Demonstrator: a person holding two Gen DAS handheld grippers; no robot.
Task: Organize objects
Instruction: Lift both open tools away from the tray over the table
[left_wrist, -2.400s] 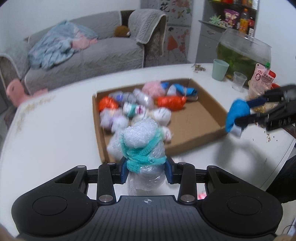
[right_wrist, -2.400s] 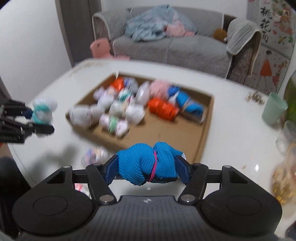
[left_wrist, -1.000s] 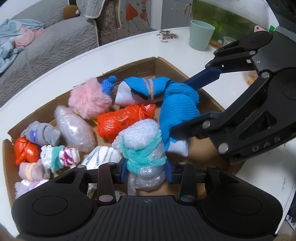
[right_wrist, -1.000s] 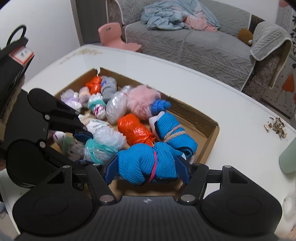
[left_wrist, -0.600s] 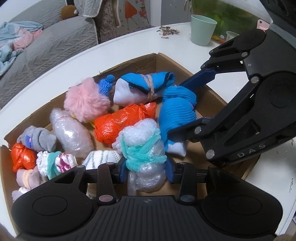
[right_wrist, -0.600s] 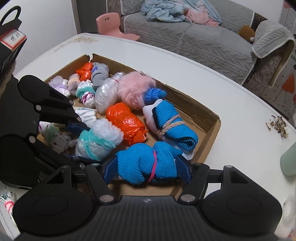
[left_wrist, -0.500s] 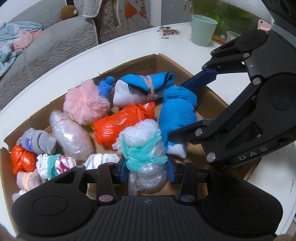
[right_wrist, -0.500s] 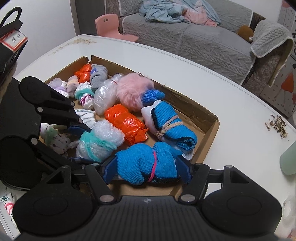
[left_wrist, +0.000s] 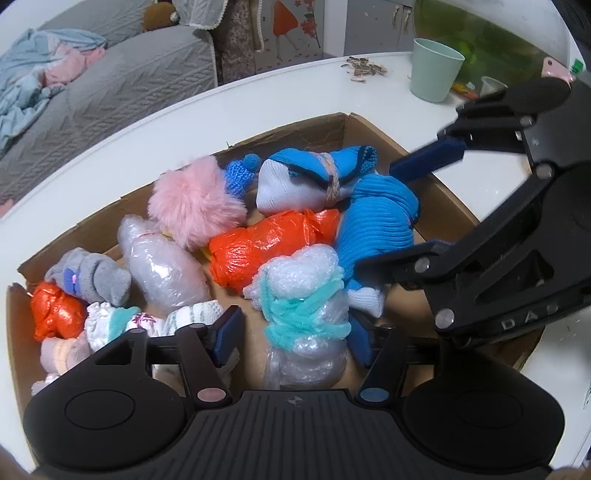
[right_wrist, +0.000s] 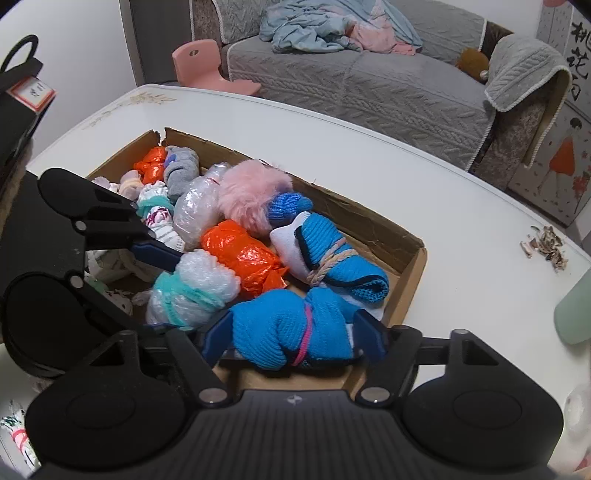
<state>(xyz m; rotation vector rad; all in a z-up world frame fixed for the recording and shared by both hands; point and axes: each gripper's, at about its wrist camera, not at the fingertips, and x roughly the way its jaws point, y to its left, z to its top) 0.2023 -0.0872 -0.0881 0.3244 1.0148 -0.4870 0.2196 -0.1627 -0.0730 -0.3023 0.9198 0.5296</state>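
Note:
A bubble-wrap bundle tied with teal yarn (left_wrist: 303, 306) lies on the floor of the shallow cardboard box (left_wrist: 295, 133), between the fingers of my left gripper (left_wrist: 293, 336). Those jaws are opening; the left pad stands clear of the bundle and the right one is at its side. Beside it a blue knit bundle with a pink band (right_wrist: 291, 336) rests at the box's near right corner, between the fingers of my right gripper (right_wrist: 293, 338). Its jaws are opening too, with a small gap at the right pad. In the left wrist view the right gripper (left_wrist: 406, 210) straddles the blue knit bundle (left_wrist: 376, 229).
The box (right_wrist: 369, 218) also holds an orange bag bundle (left_wrist: 266, 243), a pink pompom (left_wrist: 195, 206), a blue-and-white sock roll (left_wrist: 317, 177) and several small bundles at the left. A mint cup (left_wrist: 436, 70) and scattered seeds (left_wrist: 364, 68) sit on the white table beyond.
Both grippers came down over the box with their bundles, then widened their jaws. The bubble-wrap bundle and the blue knit bundle now lie in the box, no longer squeezed.

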